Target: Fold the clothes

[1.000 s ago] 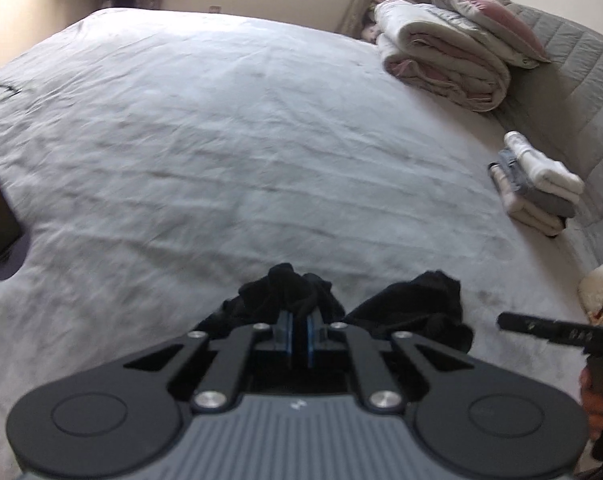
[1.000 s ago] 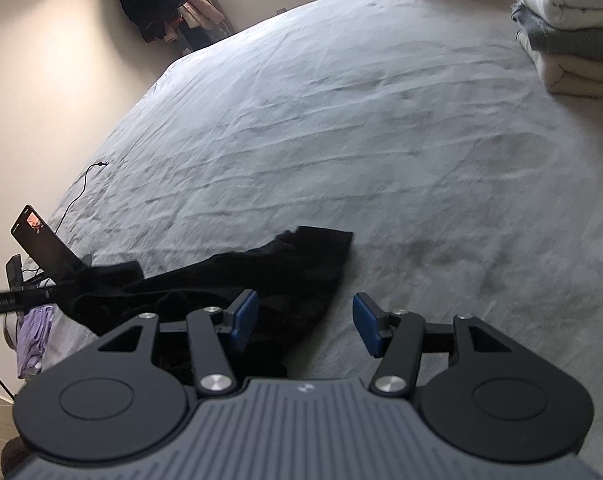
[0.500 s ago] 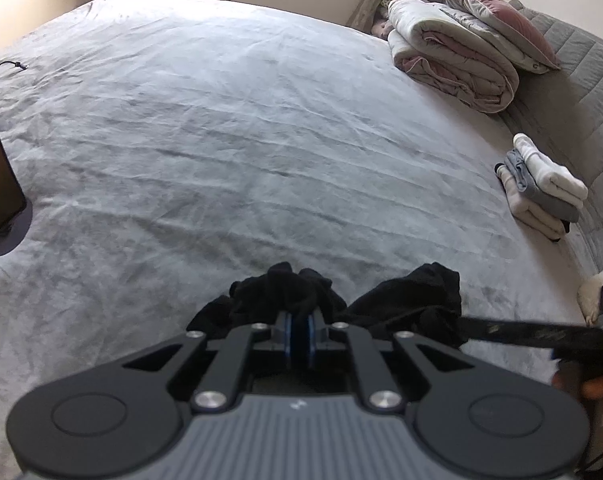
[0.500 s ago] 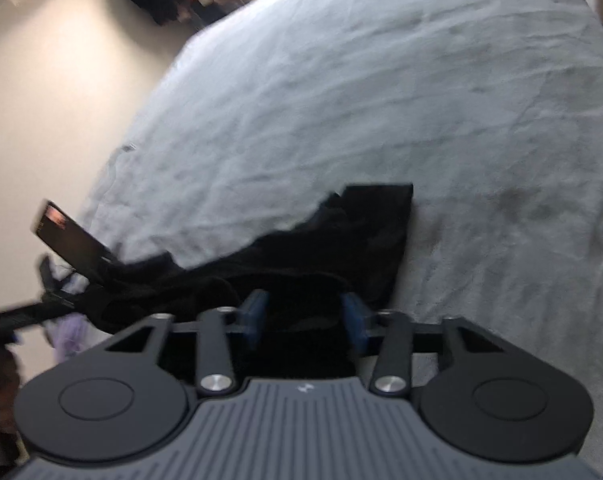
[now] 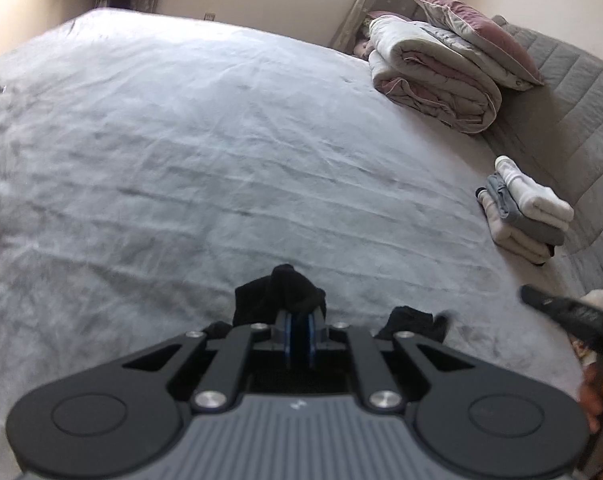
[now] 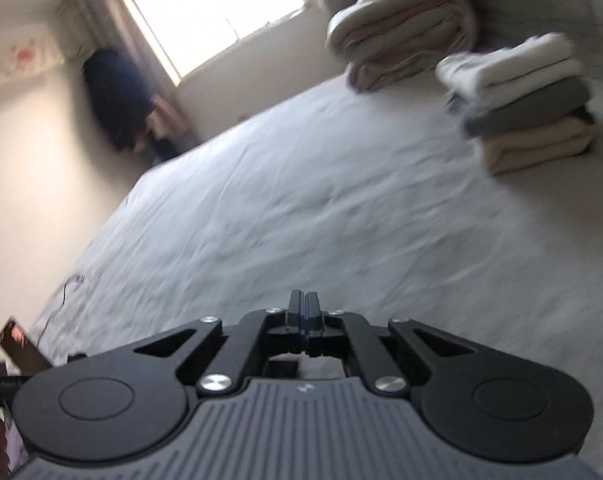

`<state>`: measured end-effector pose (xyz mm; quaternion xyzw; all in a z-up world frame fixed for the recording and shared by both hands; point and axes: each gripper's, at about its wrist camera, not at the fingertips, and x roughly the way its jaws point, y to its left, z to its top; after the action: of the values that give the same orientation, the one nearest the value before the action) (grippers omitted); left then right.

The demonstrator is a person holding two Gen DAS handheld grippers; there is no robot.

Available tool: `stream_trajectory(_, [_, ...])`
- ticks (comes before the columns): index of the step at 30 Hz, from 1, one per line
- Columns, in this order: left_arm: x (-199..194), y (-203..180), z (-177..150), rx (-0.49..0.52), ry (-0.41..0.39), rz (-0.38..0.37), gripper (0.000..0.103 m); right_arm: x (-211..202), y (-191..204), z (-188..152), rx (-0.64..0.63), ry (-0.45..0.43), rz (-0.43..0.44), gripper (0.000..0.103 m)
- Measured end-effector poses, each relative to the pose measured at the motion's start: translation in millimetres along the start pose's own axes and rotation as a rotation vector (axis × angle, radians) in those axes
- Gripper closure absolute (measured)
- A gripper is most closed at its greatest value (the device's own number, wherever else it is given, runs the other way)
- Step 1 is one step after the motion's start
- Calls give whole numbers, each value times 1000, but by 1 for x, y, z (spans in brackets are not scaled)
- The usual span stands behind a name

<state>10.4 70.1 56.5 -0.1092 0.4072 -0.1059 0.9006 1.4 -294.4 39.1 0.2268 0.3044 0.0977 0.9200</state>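
A black garment [image 5: 279, 298] is bunched at my left gripper [image 5: 299, 322], which is shut on it just above the grey bedsheet [image 5: 205, 152]. Another fold of the black cloth [image 5: 411, 322] shows to the right of the fingers. My right gripper [image 6: 303, 312] is shut; a small piece of black cloth [image 6: 281, 366] shows under its jaws, and the view is tilted up and blurred. The right gripper also appears in the left wrist view [image 5: 561, 310] at the right edge.
A stack of folded clothes [image 5: 525, 212] lies at the bed's right side, also in the right wrist view [image 6: 529, 108]. A rolled duvet and pillow [image 5: 441, 68] sit at the far right corner. A grey quilted headboard [image 5: 573, 120] runs along the right. A phone on a stand [image 6: 17, 340] stands at the left.
My right gripper has shut over the black garment and lifted, tilting up toward the window. My left gripper stays shut on the garment and has moved forward; the cloth between the grippers has pulled up.
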Motion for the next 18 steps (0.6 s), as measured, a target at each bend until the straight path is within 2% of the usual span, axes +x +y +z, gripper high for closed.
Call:
stream_trajectory(3, [4, -4, 2, -10, 8, -5, 94, -6, -14, 5, 34, 4, 0, 102])
stream_trajectory(5, [6, -5, 3, -15, 15, 2, 89, -6, -19, 5, 48, 25, 7, 102])
stream_trajectory(7, [4, -3, 2, -29, 23, 8, 72, 1, -14, 1, 29, 70, 18, 94])
stream_trajectory(9, [0, -2, 2, -39, 26, 8, 62, 4, -8, -4, 7, 104, 21, 90])
stream_trajectory(12, [-5, -3, 3, -39, 28, -3, 57, 12, 0, -13, 10, 176, 68, 90])
stream_trajectory(15, [3, -17, 13, 29, 60, -11, 48, 25, 9, -26, 37, 275, 133, 89])
stream_trajectory(17, [18, -32, 20, 94, 115, -20, 42, 31, 18, -35, 28, 325, 161, 89])
stream_trajectory(18, [26, -39, 23, 123, 149, -29, 41, 33, 23, -39, 23, 350, 175, 85])
